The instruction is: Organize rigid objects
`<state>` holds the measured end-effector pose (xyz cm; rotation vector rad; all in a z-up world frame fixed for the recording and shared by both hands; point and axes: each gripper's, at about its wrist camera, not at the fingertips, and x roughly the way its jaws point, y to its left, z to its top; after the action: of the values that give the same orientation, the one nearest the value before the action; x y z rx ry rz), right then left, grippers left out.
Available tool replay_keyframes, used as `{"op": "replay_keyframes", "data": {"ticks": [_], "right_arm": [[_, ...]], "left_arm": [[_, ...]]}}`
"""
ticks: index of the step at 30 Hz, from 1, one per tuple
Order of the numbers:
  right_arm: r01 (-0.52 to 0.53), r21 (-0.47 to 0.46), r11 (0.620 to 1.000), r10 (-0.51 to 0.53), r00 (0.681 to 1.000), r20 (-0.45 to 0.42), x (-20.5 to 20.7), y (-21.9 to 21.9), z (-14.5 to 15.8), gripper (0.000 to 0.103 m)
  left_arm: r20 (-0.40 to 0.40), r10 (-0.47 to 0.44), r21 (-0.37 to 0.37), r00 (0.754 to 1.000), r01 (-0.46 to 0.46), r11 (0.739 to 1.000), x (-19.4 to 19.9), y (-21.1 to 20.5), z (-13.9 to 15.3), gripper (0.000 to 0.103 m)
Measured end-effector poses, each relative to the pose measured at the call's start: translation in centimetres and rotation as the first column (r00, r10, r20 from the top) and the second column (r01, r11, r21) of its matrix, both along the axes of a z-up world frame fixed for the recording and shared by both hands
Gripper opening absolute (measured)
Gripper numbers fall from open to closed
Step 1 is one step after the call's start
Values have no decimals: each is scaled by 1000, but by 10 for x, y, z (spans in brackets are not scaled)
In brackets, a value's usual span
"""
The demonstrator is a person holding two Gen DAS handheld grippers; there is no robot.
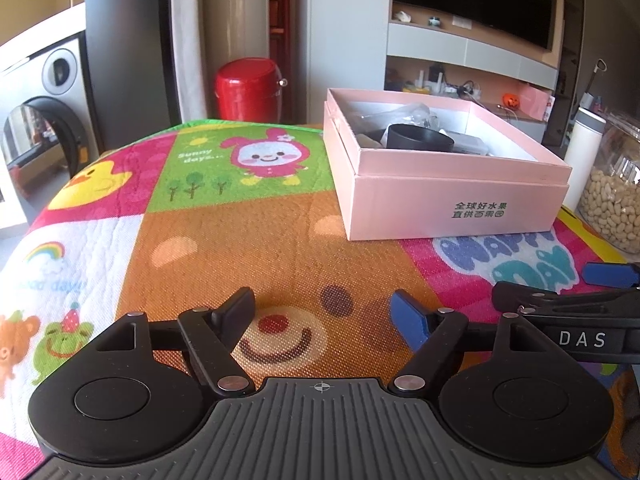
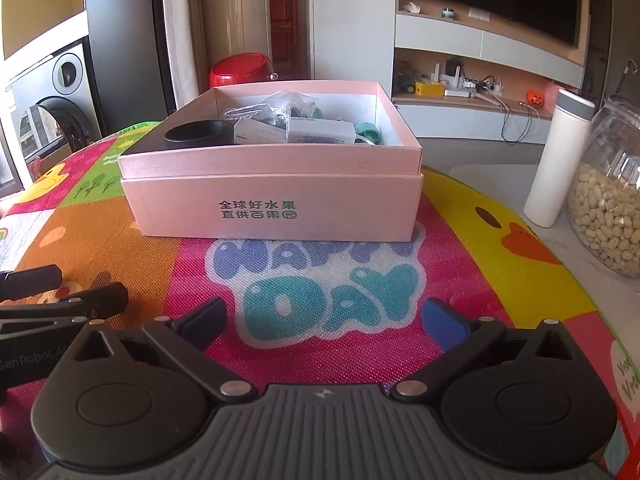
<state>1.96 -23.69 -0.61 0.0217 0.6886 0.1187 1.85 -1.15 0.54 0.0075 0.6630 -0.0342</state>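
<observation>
Both claws, the left gripper (image 1: 324, 312) and right gripper (image 2: 324, 320), hang released and empty over the near mat (image 1: 280, 232), the pink box (image 2: 276, 208) beyond already filled, so sorting looks finished.

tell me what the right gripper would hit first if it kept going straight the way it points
Probably the mat itself: the open, empty right gripper tilts down at the bare "happy day" print. On a shallower line it would meet the front wall of the pink box. Depth is hard to judge.
</observation>
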Motion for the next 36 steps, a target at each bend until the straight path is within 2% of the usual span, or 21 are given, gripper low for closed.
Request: {"op": "replay_keyframes", "data": {"ticks": [36], "right_arm": [[0, -3, 1000, 0, 1000, 5, -1, 0, -1, 103]], "left_arm": [[0, -1, 11, 1000, 1, 1000, 0, -1, 0, 81]]}}
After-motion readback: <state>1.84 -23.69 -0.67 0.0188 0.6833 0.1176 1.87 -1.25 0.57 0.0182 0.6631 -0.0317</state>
